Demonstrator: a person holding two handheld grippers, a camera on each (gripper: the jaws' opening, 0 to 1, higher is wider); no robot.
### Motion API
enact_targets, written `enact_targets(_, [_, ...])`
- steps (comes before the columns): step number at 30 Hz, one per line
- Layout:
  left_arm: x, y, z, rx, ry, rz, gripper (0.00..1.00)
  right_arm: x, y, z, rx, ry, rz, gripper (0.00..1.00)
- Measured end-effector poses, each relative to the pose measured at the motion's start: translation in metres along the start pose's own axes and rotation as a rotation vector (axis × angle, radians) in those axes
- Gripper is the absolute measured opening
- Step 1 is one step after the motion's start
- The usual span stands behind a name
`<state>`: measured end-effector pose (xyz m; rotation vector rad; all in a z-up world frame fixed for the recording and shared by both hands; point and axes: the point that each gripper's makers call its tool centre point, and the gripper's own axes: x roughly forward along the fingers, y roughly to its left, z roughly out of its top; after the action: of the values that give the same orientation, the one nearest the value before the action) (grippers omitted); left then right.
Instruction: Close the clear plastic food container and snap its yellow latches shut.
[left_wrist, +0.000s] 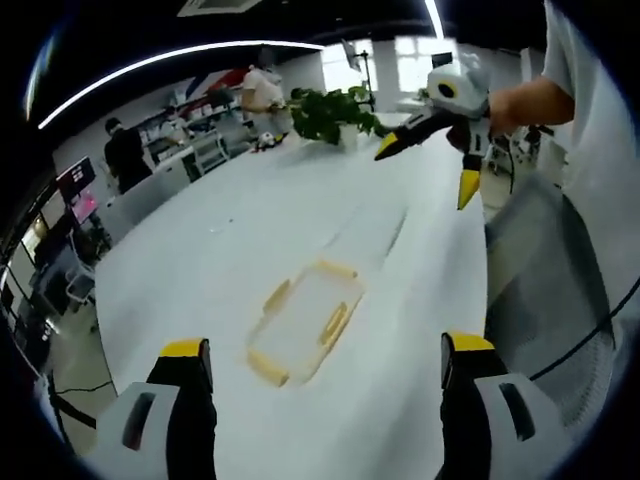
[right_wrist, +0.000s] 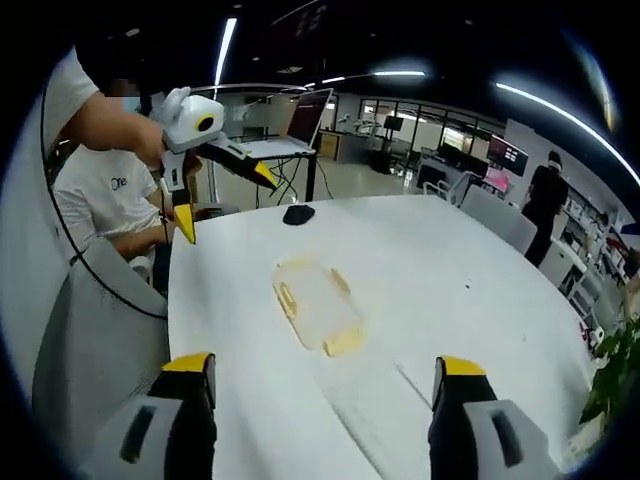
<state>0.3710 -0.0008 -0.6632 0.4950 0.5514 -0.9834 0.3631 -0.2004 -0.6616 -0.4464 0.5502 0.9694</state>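
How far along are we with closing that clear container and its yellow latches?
Barely started. The clear container lies on the white table, untouched; whether its lid is seated is unclear. Both the left gripper and right gripper are open, held above it. Closing and snapping the yellow latches remain.

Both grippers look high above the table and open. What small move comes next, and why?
Probably lower both toward the clear container. It lies flat on the white table with its yellow latches splayed out. The left gripper and right gripper are open, empty and well above it, so nothing can be pressed yet.
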Motion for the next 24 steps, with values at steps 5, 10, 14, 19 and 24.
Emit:
enact_targets(5, [0.004, 0.010, -0.006, 0.018, 0.019, -0.005, 0.90, 0.007, -0.006, 0.000, -0.022, 0.011, 0.008, 0.88])
enact_targets(10, [0.007, 0.020, -0.005, 0.016, 0.021, -0.009, 0.89, 0.013, -0.010, 0.002, -0.033, 0.012, 0.004, 0.88])
enact_targets(14, [0.011, 0.023, -0.006, 0.049, 0.041, -0.021, 0.89, 0.019, -0.011, 0.003, -0.045, 0.015, 0.012, 0.87])
enact_targets(19, [0.017, 0.026, -0.009, 0.074, 0.053, -0.043, 0.89, 0.026, -0.011, 0.001, -0.076, 0.032, 0.030, 0.86])
enact_targets(24, [0.020, 0.030, -0.013, 0.094, 0.068, -0.064, 0.87, 0.031, -0.015, 0.002, -0.086, 0.038, 0.041, 0.85])
